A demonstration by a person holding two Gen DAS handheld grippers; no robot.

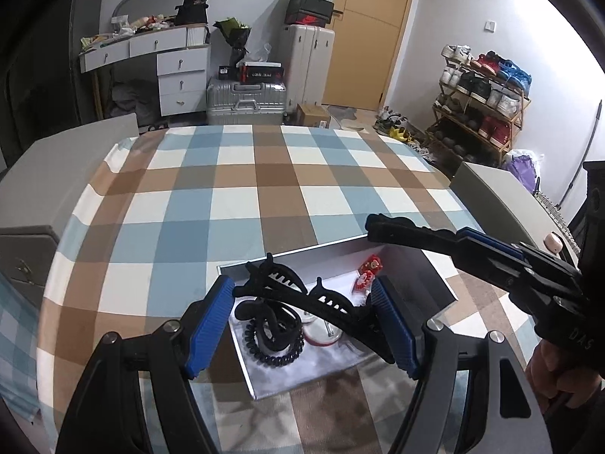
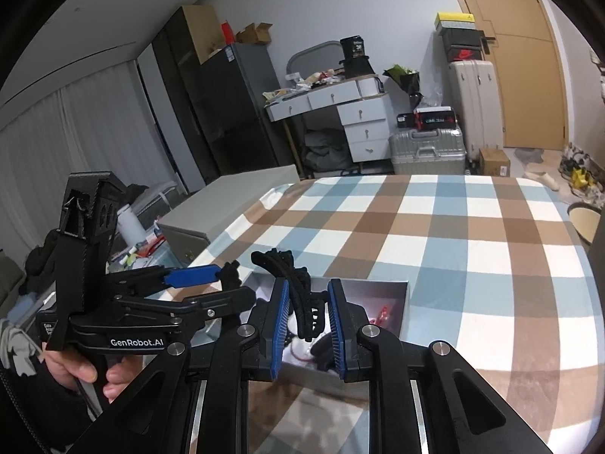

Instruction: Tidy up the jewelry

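Note:
A white open box [image 1: 435, 276] sits on the checked tablecloth, near the front. A black claw hair clip [image 1: 302, 293] spans between the blue pads of my left gripper [image 1: 302, 325], which closes on its ends just above the box. Below it lie a black spiral hair tie [image 1: 274, 352], a red-and-white round piece [image 1: 321, 335] and small red clips [image 1: 368, 270]. In the right wrist view my right gripper [image 2: 308, 325] is partly closed around the clip [image 2: 298, 291], pads apart from it. The box [image 2: 401, 302] lies beneath.
The checked table [image 1: 245, 189] stretches ahead. Grey chair backs [image 1: 491, 193] stand at its sides. The left gripper's body [image 2: 124, 302] and hand are at left in the right wrist view. Suitcases, a desk and a shoe rack stand beyond.

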